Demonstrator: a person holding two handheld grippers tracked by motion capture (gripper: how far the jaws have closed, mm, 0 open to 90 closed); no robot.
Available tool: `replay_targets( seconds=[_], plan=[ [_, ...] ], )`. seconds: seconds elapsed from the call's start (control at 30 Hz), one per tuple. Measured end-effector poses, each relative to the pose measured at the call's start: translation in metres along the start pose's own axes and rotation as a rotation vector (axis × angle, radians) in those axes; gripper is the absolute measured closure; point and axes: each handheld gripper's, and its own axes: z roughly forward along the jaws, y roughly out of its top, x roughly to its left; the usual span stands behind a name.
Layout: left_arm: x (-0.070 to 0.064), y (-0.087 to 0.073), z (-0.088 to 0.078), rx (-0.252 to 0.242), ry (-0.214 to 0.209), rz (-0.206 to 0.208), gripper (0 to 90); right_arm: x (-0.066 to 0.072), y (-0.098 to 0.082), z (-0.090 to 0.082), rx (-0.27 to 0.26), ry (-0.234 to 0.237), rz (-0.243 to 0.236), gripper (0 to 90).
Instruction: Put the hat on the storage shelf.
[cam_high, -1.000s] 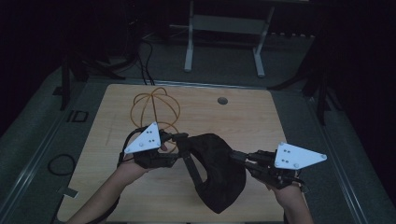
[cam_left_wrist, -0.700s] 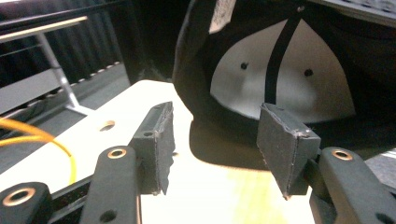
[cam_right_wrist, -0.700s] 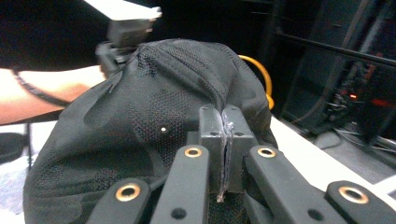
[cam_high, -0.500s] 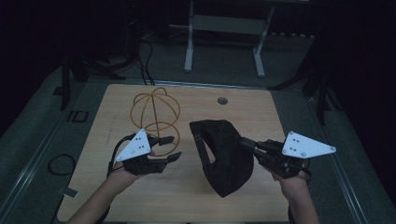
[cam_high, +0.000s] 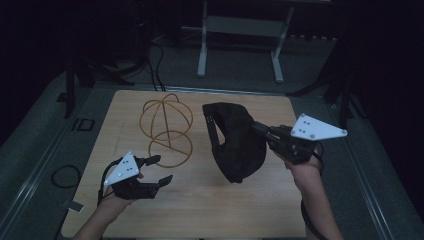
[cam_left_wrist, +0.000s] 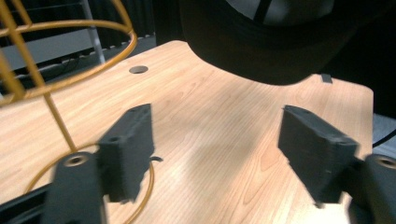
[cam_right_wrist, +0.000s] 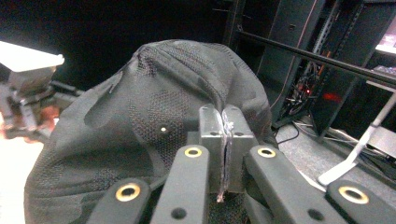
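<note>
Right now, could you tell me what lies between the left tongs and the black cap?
Bare wooden table, seen in the high view; the wire stand sits off to the side.

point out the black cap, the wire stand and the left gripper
black cap (cam_high: 239, 145), high view, on its crown fabric
wire stand (cam_high: 166, 116), high view, on the wire of its upper dome
left gripper (cam_high: 159, 170), high view, midway between its open fingertips

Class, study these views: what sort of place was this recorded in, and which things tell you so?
Probably a lab or test workshop, kept dark. A lone wooden table stands on a grey floor, with metal stand legs behind it and equipment racks with cables off to one side.
</note>
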Motion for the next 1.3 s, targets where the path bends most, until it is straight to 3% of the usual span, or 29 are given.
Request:
replay_targets(
  seconds=[0.07, 0.3, 0.37, 0.47, 0.53, 0.7, 1.3],
  plan=[
    [0.002, -0.008, -0.001, 0.005, 0.007, -0.029, 16.7, -0.003, 0.005, 0.006, -0.001, -0.005, -0.005, 89.1],
    [0.003, -0.032, 0.000, 0.022, 0.077, -0.058, 2.1, -0.013, 0.023, 0.031, -0.002, -0.005, -0.001, 89.1],
    [0.003, -0.039, 0.000, 0.022, 0.084, -0.071, 1.9, -0.015, 0.028, 0.039, 0.001, -0.003, -0.005, 89.1],
    [0.002, -0.046, 0.000, 0.020, 0.116, -0.053, 1.9, -0.016, 0.034, 0.047, 0.002, -0.001, -0.006, 89.0],
    [0.001, -0.057, -0.001, 0.008, 0.133, -0.067, 2.0, -0.015, 0.042, 0.063, 0.008, -0.002, -0.015, 89.0],
    [0.000, -0.071, -0.001, 0.016, 0.133, -0.083, 2.0, -0.015, 0.051, 0.086, 0.017, 0.008, -0.013, 89.0],
    [0.003, -0.082, -0.006, 0.007, 0.170, -0.097, 2.0, 0.000, 0.051, 0.163, 0.094, 0.071, 0.000, 89.0]
  ],
)
